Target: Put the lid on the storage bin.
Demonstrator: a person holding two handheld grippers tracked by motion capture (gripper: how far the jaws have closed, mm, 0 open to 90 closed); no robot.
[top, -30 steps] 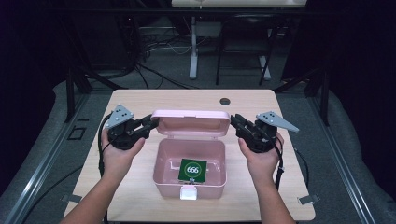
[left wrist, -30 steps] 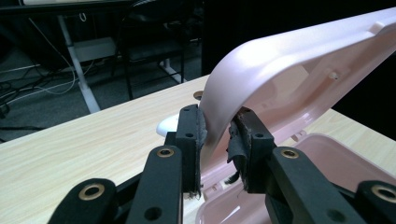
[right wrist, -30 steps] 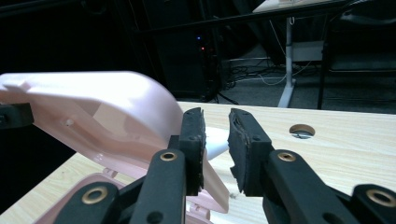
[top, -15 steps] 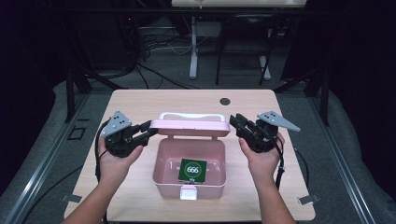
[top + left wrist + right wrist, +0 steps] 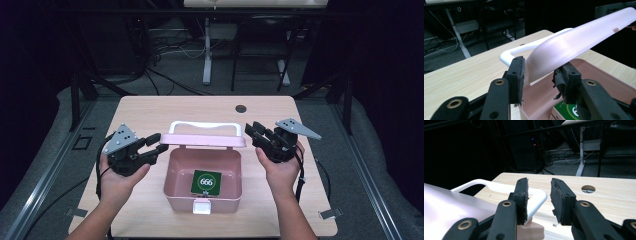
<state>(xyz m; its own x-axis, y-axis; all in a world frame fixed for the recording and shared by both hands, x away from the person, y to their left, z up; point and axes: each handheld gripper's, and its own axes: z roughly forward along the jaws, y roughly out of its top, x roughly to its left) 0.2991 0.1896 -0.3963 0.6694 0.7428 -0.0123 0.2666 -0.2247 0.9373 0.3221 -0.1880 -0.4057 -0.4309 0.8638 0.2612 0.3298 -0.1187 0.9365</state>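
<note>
— At the table's middle sits the pink box [image 5: 202, 182], its lid [image 5: 202, 140] tipped up toward twelve o'clock, white handle [image 5: 204, 126] behind it. What's the step?

— Letting go of the raised lid, I'd judge. The left gripper [image 5: 156, 142] at nine o'clock has just been opening its jaws; in the left gripper view the lid's end [image 5: 564, 50] lies between the pads [image 5: 521, 72], no longer pressed.

— And the right gripper [image 5: 252, 131]?

— At three o'clock, jaws also just opening, spread with nothing pinched; the handle's corner [image 5: 537, 195] passes behind one jaw.

— How to do it well?

— Draw both straight outward, level, so no pad drags the lid down over the green card [image 5: 206, 181].

— Hand pose?

— Forearms rising from six o'clock, each hand [image 5: 117, 177] cupped beneath its gripper, jaws pointing inward.
</note>
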